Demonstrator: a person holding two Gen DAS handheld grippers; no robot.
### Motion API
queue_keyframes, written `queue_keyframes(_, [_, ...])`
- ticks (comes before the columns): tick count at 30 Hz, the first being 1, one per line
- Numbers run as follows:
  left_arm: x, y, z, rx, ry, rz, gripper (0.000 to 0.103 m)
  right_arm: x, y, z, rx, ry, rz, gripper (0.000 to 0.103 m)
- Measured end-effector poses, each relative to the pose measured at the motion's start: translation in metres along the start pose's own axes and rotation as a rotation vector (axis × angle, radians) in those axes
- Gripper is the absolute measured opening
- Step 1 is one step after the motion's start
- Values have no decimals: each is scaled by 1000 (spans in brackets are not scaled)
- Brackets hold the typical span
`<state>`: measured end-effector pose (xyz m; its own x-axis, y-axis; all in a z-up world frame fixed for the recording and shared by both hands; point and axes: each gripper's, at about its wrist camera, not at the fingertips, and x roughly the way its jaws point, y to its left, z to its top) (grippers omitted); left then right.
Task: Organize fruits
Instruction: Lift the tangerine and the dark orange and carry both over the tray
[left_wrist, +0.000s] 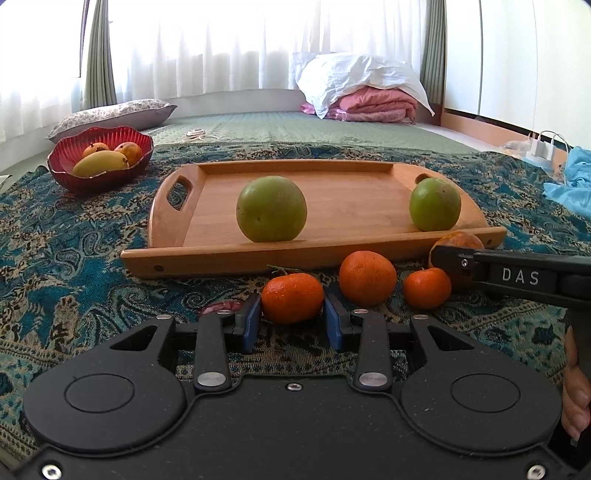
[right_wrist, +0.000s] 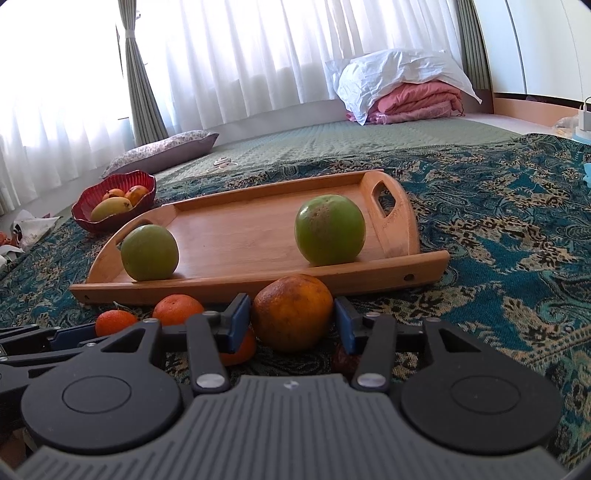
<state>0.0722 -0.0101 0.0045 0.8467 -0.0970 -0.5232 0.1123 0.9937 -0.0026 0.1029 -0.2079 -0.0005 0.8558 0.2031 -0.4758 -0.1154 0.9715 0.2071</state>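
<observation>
A wooden tray (left_wrist: 332, 206) lies on the patterned cloth with two green fruits (left_wrist: 271, 208) (left_wrist: 435, 204) on it. In front of it lie several orange fruits. My left gripper (left_wrist: 292, 317) has its blue pads against both sides of a small orange (left_wrist: 292, 297) resting on the cloth. My right gripper (right_wrist: 293, 321) has its pads against both sides of a larger, browner orange (right_wrist: 291, 312), also on the cloth. Two more oranges (left_wrist: 367, 277) (left_wrist: 426, 288) lie between. A red bowl (left_wrist: 99, 158) holds mangoes.
A dark reddish fruit (left_wrist: 221, 307) lies beside my left gripper's left finger. Pillow (left_wrist: 110, 114) and folded pink bedding (left_wrist: 373, 103) lie far back. A blue cloth (left_wrist: 572, 181) and a white charger (left_wrist: 541, 146) sit at the right.
</observation>
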Motion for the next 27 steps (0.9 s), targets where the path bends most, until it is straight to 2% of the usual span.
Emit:
queue_keyframes(5, [-8, -5, 4, 28, -32, 5, 34, -5, 2, -1, 4, -14, -8, 52])
queue_keyframes(14, [-18, -2, 19, 23, -79, 20, 34, -16, -3, 6, 37, -42, -4, 52])
queue_keyframes(27, [-21, 17, 50, 16, -104, 57, 34, -30, -11, 41, 56, -120, -7, 52])
